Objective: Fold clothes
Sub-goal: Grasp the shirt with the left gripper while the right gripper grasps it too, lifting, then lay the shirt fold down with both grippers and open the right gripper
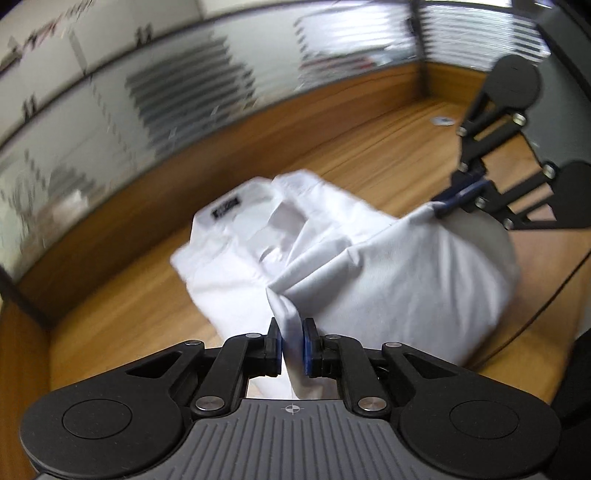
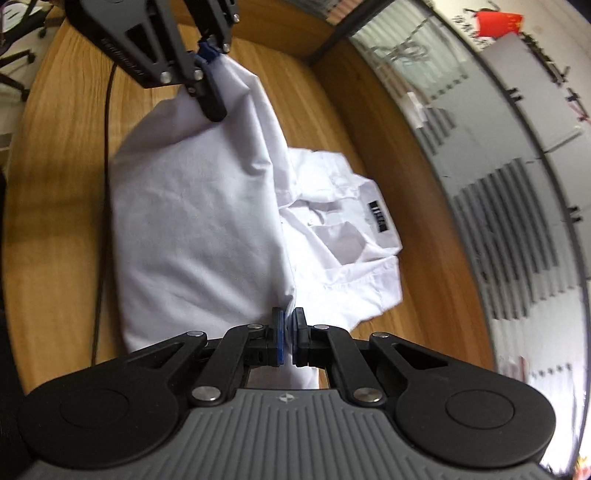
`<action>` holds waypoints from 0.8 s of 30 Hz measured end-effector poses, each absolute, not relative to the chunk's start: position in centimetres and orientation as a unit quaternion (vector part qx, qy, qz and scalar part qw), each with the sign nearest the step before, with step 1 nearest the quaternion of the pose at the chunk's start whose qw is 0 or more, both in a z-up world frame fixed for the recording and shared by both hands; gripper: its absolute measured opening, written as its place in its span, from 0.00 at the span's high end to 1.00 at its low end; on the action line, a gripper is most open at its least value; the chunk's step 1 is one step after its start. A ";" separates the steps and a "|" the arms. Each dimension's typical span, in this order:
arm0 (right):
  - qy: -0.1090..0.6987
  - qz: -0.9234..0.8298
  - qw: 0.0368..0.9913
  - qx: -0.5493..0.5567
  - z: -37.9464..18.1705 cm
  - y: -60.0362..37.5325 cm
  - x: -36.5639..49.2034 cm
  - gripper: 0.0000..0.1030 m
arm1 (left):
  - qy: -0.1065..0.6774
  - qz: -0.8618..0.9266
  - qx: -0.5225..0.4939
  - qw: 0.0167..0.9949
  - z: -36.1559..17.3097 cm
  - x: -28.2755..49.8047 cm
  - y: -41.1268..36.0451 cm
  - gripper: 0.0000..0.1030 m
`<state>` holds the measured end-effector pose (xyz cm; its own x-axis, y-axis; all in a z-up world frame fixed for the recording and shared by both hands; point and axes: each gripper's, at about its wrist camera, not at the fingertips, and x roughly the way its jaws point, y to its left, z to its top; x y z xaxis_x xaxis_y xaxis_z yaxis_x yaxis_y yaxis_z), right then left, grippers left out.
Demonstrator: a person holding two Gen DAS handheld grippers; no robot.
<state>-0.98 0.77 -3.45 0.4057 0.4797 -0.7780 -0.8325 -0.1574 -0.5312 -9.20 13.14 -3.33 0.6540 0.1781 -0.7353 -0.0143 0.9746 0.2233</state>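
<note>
L wrist view, left to right: frosted glass partition (image 1: pixel 155 110) w/ grey stripes runs along the far edge of the wooden worktop (image 1: pixel 369 147), blurred. Mid-frame lies the white shirt (image 1: pixel 258 236), collar end on the worktop, black neck label (image 1: pixel 226 211) facing up. Left gripper (image 1: pixel 291 347) at bottom centre, blue pads nearly together, clamped on a bunched edge of the shirt; cloth passes between the pads and hangs below them too. From there the fabric stretches up & right as a raised, billowing sheet to the right gripper (image 1: pixel 458 197), upper right, also pinching a cloth edge. Thin black cable (image 1: pixel 546 306) trails on the worktop at far right. Small pale object near the far corner, too blurred to tell.

R wrist view, left to right: office chair legs (image 2: pixel 18 55) off the worktop at top left, black cable (image 2: pixel 105 177) along the wood. Left gripper (image 2: pixel 210 66) at top, pinching the shirt hem. The lifted half of the shirt sags between both grippers, over the lower half that lies flat. Right gripper (image 2: pixel 288 338) at bottom centre, pads almost touching, thin fold of cloth nipped between them. Collar & label (image 2: pixel 380 216) sit right of the lifted part. Glass partition (image 2: pixel 517 184) curves down the right side; red item (image 2: pixel 498 22) top right, unclear.
</note>
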 end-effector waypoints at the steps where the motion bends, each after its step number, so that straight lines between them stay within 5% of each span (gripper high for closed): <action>1: 0.162 0.527 0.623 -0.555 -4.0 1.4 -0.2 0.96 | 0.420 0.060 0.091 0.901 -3.9 -8.5 13.7 0.87; 11: 0.196 0.564 0.596 -0.537 -8.7 4.4 3.5 0.98 | 0.457 0.087 -0.035 0.884 -7.6 -6.7 17.9 0.91; 19: 0.177 0.576 0.635 -0.484 -4.6 4.0 3.3 0.99 | 0.427 0.114 -0.158 0.883 -6.2 -10.5 21.2 0.93; 24: 0.171 0.570 0.604 -0.530 -9.0 6.7 3.5 0.99 | 0.451 0.126 -0.190 0.863 -9.6 -9.3 22.1 0.92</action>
<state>3.48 6.66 -9.00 0.2912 0.5079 -0.8107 -0.8695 -0.2129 -0.4457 -9.30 22.13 -9.63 0.5617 0.0461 -0.8261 -0.3894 0.8957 -0.2147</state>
